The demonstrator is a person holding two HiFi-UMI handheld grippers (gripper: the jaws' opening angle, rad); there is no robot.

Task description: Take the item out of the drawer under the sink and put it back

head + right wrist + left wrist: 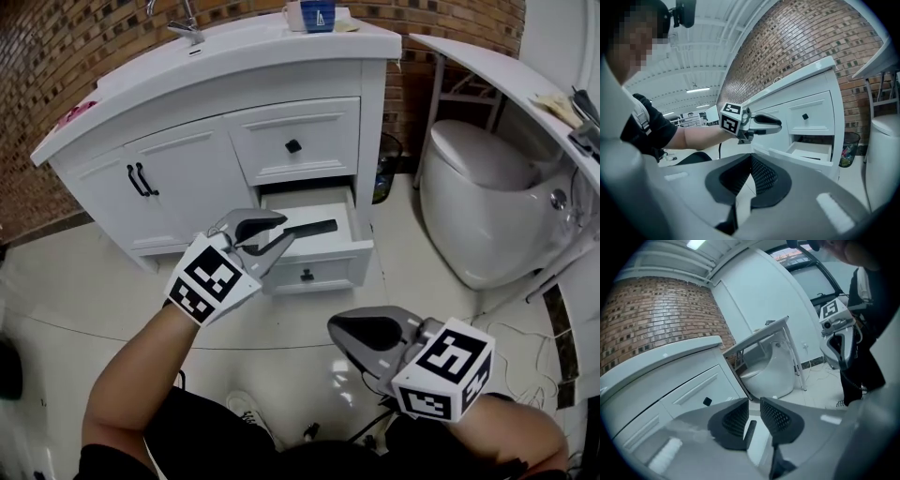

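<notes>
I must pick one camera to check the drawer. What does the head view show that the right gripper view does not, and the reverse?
Only the head view: the blue cup on the white cabinet, the marker cube on the right gripper, the person's shoe. Only the right gripper view: the ceiling lights. Both: that cabinet, its open drawer, the left gripper near it, the toilet.
</notes>
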